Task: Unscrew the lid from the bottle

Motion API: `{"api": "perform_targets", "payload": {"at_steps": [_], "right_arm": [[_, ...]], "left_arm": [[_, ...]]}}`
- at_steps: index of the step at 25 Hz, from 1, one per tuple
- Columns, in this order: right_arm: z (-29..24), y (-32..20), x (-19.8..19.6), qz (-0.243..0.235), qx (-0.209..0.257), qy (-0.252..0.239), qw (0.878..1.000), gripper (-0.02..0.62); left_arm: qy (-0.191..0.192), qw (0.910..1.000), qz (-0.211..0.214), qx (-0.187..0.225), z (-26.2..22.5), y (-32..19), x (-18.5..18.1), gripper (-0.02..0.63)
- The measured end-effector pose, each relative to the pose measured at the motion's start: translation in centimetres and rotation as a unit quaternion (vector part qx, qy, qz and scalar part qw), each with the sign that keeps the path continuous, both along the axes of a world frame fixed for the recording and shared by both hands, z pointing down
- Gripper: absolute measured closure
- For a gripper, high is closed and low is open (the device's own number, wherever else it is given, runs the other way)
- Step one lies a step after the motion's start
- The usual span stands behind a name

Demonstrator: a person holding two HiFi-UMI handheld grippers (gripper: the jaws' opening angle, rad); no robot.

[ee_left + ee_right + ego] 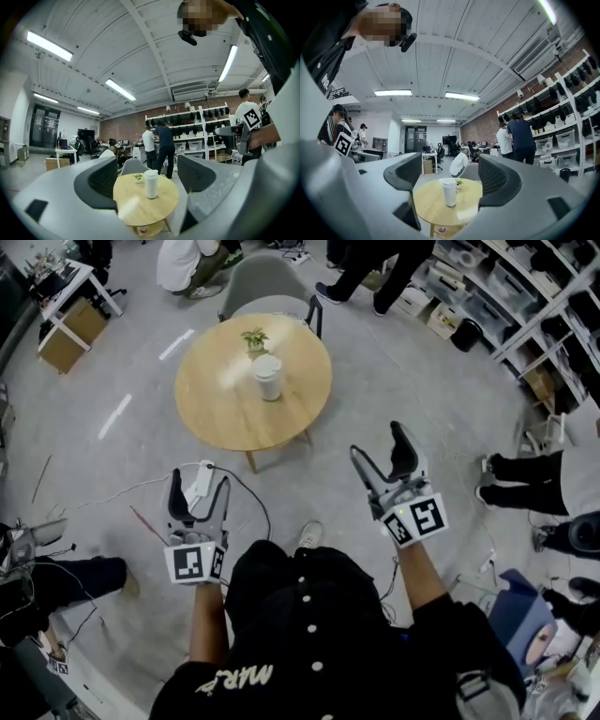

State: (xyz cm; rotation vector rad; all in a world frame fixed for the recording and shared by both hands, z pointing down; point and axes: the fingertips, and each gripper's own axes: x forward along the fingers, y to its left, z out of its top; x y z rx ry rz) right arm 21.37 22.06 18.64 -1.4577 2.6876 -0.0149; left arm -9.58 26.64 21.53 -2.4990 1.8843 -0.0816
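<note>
A white bottle [268, 377] with its lid on stands upright on a round wooden table [225, 409], next to a small potted plant [253, 337]. Both grippers are held over the floor on the near side of the table, well short of it. My left gripper [199, 486] is open and empty. My right gripper [380, 444] is open too, with nothing between its jaws. In the left gripper view the bottle [151, 183] shows far off between the pads [105, 180]. The right gripper view frames the bottle [449, 192] the same way.
A grey chair [267, 282] stands behind the table. Shelving [525, 296] lines the right side, with people standing near it. A seated person's legs [525, 482] are at the right. A white power strip and cable [200, 480] lie on the floor by my left gripper.
</note>
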Motion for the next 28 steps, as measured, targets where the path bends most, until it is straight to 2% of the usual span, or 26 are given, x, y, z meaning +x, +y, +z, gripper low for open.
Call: {"api": "perform_targets", "payload": {"at_steps": [8, 13, 19, 28], "right_arm": [[2.0, -3.8, 0.4, -0.002, -0.018, -0.006, 1.0, 0.23], [1.8, -7.9, -1.0, -0.003, -0.022, 0.004, 1.0, 0.225], [0.5, -14.5, -3.0, -0.004, -0.005, 0.011, 1.0, 0.224], [0.4, -22.5, -8.1, -0.008, -0.003, 0.02, 1.0, 0.216]], "left_arm": [[-0.002, 0.9998, 0.003, -0.019, 2.0, -3.7, 0.7, 0.221], [-0.002, 0.9997, 0.016, -0.021, 2.3, -8.6, -0.2, 0.221], [0.002, 0.9996, 0.026, -0.009, 2.0, -15.7, -1.9, 0.221], [0.001, 0.998, 0.062, -0.012, 3.3, -24.3, -5.0, 0.221]]}}
